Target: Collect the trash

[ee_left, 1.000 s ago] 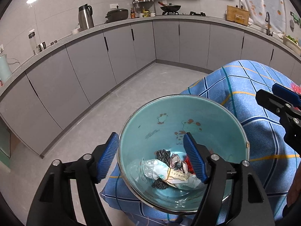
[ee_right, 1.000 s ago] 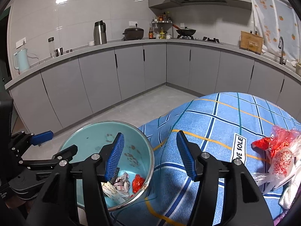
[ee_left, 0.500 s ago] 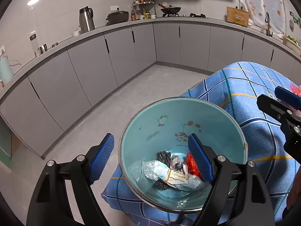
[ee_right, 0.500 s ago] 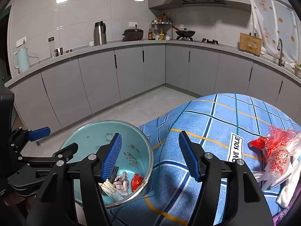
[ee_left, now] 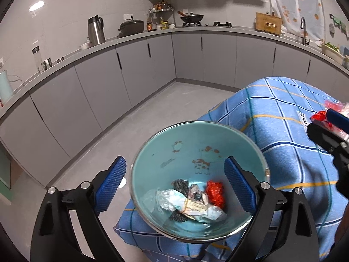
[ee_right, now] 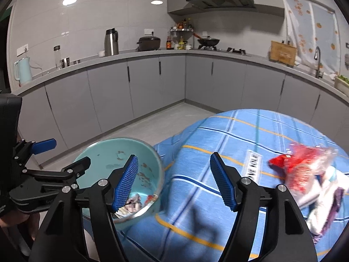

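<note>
A teal bowl [ee_left: 185,148] with a metal rim stands on the near left corner of the blue checked tablecloth [ee_left: 283,131]. In it lie crumpled wrappers [ee_left: 192,205] and a red scrap [ee_left: 214,193]. My left gripper [ee_left: 174,184] straddles the bowl's near side, jaws opening, pads clear of the rim. The right gripper [ee_right: 174,183] hovers over bare cloth right of the bowl [ee_right: 122,159], jaws opening, with nothing between them. A red and clear plastic wrapper [ee_right: 305,170] lies on the cloth to its right, blurred.
White and purple litter [ee_right: 322,203] lies beside the red wrapper. A white label [ee_right: 253,163] is on the cloth. Grey floor [ee_left: 152,113] drops away left of the table. Grey cabinets [ee_left: 130,72] and a counter with kitchenware curve round behind.
The left jaws have spread wider, away from the bowl's rim. The right gripper has shifted right towards the red wrapper and opened a little more. The bowl has stayed put.
</note>
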Available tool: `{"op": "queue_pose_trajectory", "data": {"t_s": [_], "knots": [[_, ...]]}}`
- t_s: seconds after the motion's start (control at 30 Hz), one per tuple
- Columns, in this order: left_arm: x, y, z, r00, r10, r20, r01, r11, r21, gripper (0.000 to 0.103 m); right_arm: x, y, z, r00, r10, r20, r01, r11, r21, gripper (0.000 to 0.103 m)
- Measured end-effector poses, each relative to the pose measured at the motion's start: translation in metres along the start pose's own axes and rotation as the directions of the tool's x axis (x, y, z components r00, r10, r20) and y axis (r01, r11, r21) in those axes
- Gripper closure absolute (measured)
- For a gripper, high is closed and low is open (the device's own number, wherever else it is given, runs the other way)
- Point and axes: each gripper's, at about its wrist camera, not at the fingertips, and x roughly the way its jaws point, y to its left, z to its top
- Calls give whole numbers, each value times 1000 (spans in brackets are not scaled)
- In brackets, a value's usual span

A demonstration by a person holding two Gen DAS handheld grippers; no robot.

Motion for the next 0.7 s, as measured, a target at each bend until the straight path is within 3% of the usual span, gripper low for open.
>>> {"op": "queue_pose_trajectory", "data": {"t_s": [0.37,0.7], "knots": [[-17,-59,7,996,-85,21,83,993,90,12,-50,-62,-9,992,-121,40,117,989,91,30],[-35,-138,19,978,-204,47,189,959,211,11,-93,-135,-36,961,-275,32,263,944,202,30]]}}
